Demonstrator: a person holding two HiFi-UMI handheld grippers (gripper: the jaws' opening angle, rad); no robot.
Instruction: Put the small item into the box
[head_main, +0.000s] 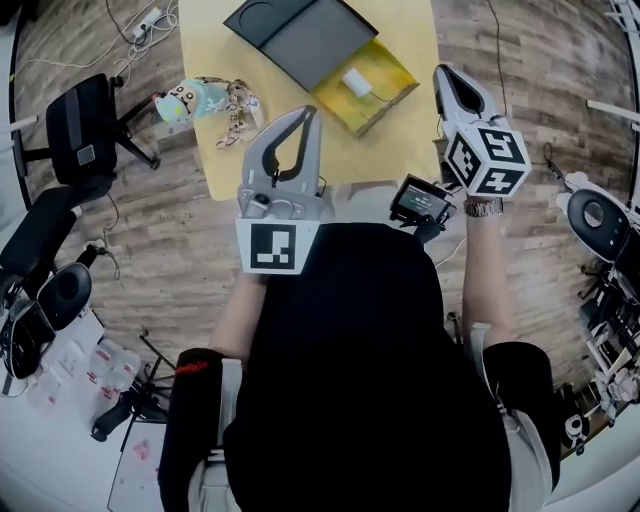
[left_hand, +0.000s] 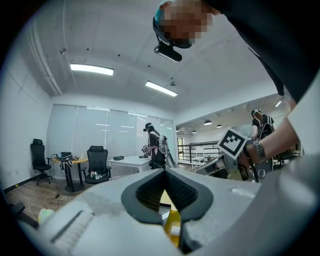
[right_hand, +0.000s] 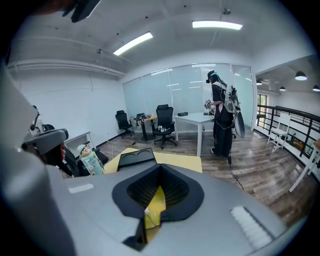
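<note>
Both hand-held grippers hung in the air on the near side of the yellow surface (head_main: 210, 40), and neither touched anything. The left hand-held gripper (head_main: 308, 115) had its jaws pressed together at the tips, leaving only the oval hollow behind them, with nothing inside it. In its own view the two dark pads (left_hand: 150, 192) met at a point and gripped nothing. The right hand-held gripper (head_main: 441, 72) stood off to the right, past the edge of the surface and over the wooden floor (head_main: 560, 60). Its jaws were likewise closed tight and empty, and its own view showed the ribbed pads (right_hand: 142, 189) meeting with no object between them.

The small item (head_main: 357, 82), a white block, lay inside the open yellow box (head_main: 390, 95) at the far part of the surface, well apart from both grippers. The box's dark lid (head_main: 300, 35) lay open just beside it to the left. A toy figure (head_main: 190, 100) lay at the left edge of the surface, near a black office chair (head_main: 80, 130).
</note>
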